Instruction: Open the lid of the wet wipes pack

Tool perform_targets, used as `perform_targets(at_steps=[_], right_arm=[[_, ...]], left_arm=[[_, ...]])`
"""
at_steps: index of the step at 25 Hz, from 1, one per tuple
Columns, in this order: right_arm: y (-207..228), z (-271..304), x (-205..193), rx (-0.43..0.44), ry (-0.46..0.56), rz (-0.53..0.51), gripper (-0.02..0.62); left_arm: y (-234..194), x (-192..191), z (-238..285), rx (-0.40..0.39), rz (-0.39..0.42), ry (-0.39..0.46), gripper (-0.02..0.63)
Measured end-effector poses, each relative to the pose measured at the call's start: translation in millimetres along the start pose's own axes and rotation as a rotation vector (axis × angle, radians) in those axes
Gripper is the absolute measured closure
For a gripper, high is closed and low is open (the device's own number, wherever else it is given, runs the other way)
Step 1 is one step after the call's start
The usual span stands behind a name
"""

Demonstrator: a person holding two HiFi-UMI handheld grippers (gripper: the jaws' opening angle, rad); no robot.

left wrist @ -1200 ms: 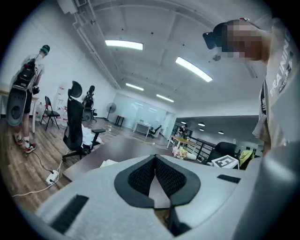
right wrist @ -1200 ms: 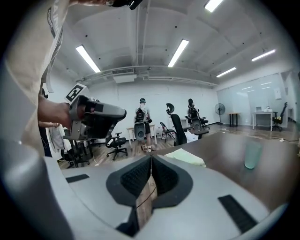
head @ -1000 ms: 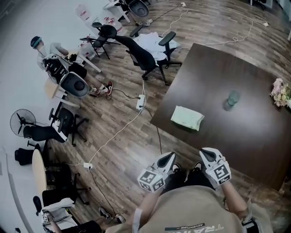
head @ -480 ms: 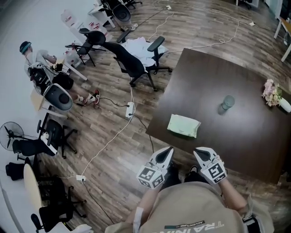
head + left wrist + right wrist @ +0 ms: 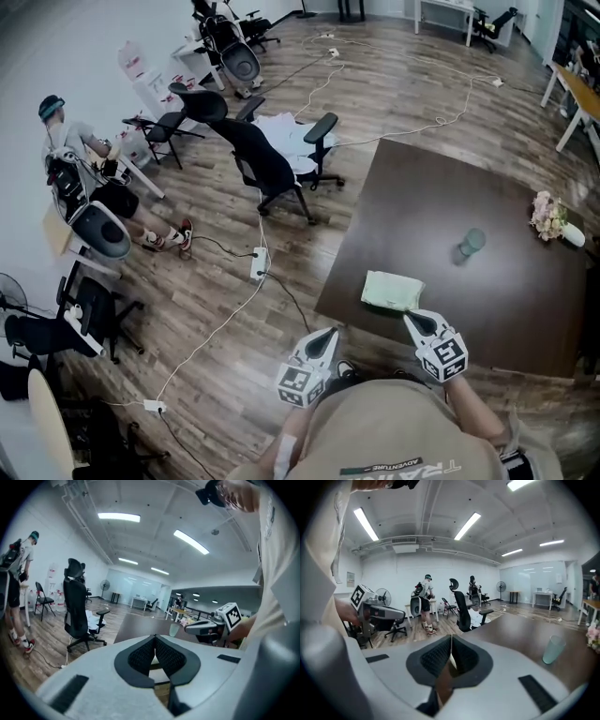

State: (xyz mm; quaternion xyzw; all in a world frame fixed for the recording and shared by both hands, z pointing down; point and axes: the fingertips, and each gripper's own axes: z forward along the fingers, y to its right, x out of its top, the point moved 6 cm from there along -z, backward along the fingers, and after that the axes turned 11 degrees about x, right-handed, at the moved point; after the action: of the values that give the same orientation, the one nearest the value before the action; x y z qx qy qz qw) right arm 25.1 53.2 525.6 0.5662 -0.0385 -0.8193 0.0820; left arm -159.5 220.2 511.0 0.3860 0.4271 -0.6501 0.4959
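Observation:
The pale green wet wipes pack (image 5: 392, 291) lies flat near the front edge of the dark brown table (image 5: 506, 291); its lid is not discernible from here. My right gripper (image 5: 411, 319) is held just short of the pack, at the table's edge, with its jaws shut and nothing in them. Over the floor to the left of the table, my left gripper (image 5: 329, 332) is also shut and empty. In the left gripper view the pads meet at the tip (image 5: 154, 637). The right gripper view shows the same at its own tip (image 5: 451, 637).
A translucent cup (image 5: 471, 243) stands mid-table and a small bunch of flowers (image 5: 547, 216) sits at its far right. Black office chairs (image 5: 267, 169), a floor cable with a power strip (image 5: 258, 264) and a standing person (image 5: 58, 141) are off to the left.
Both grippers have come forward toward the table's front edge. The pack now lies right before the right gripper. The jaws have stayed shut.

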Motion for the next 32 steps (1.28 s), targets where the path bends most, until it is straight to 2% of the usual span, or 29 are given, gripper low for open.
perform_targets(at_steps=[3, 7, 10, 12, 15, 16, 19, 23, 26, 32], right_arm=[[1, 8, -2, -0.097, -0.011, 0.013, 0.580], [-14, 13, -16, -0.131, -0.054, 0.073, 0.580], [-5, 23, -18, -0.125, -0.093, 0.033, 0.580], [2, 32, -15, -0.118, -0.114, 0.001, 0.580], [12, 43, -13, -0.101, -0.132, -0.019, 0.580], [17, 46, -15, -0.096, -0.141, -0.017, 0.580], [35, 54, -25, -0.074, -0.189, -0.057, 0.580], [59, 69, -34, -0.005, -0.260, -0.168, 0.580], [71, 79, -41, 0.060, -0.269, -0.180, 0.580], [87, 97, -49, 0.114, -0.280, -0.220, 0.578]], left_arm=[[-14, -1, 8, -0.062, 0.082, -0.008, 0.597], [-15, -4, 22, -0.156, 0.062, -0.031, 0.597], [-13, -4, 45, -0.195, 0.055, -0.026, 0.597], [-13, -4, 62, -0.223, -0.002, -0.057, 0.597], [-12, 10, 86, -0.287, -0.213, -0.076, 0.597], [-9, 17, 94, -0.297, -0.227, -0.073, 0.597], [0, 34, 121, -0.299, -0.139, -0.104, 0.597], [8, 44, 155, -0.353, -0.108, -0.146, 0.597], [10, 29, 181, -0.343, -0.056, -0.221, 0.597], [3, -16, 229, -0.329, 0.019, -0.382, 0.597]])
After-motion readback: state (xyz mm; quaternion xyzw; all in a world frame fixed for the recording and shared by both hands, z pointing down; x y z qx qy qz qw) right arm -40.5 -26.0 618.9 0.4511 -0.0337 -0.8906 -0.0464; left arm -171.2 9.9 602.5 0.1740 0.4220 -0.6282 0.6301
